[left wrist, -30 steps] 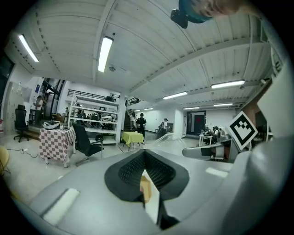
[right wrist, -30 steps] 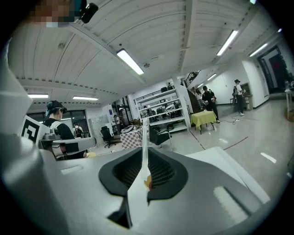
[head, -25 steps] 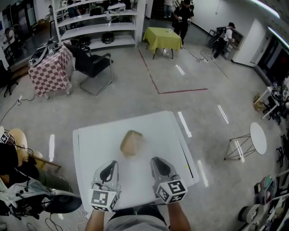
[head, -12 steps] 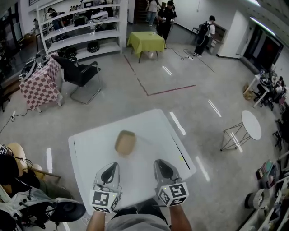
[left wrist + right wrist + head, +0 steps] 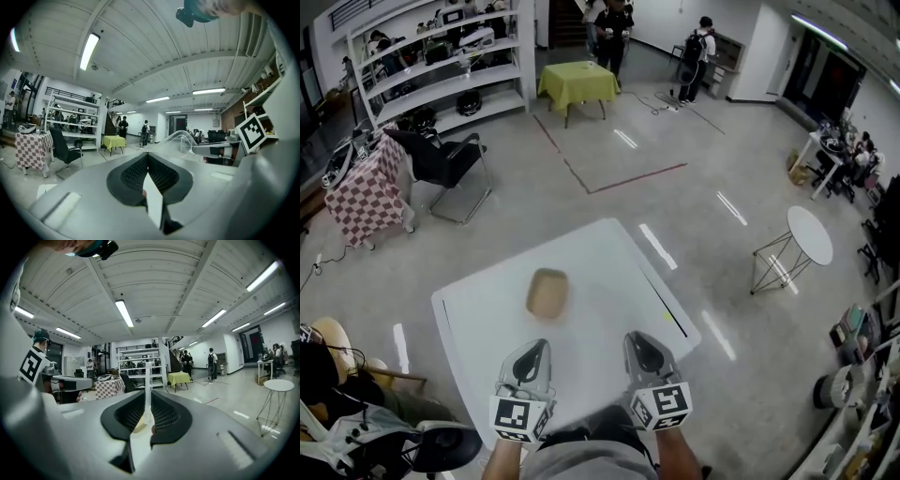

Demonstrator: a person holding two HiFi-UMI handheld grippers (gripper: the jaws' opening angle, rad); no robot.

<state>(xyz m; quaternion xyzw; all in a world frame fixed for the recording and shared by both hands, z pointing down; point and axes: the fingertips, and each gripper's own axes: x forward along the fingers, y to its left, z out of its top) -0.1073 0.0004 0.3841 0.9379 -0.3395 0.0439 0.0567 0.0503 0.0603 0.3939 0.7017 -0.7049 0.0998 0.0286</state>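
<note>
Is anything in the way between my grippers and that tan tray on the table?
Nothing visible. Only bare white table lies between the tan tray and the left gripper and right gripper, which hang at the near edge, jaws together.

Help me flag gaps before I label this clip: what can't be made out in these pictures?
The tan object on the white table: head view, too small to tell what it is; in the right gripper view only a sliver shows past the shut jaws.
Table's near edge: head view, covered by the left tool and right tool.
The person's arms: head view, cut off by the bottom edge.
</note>
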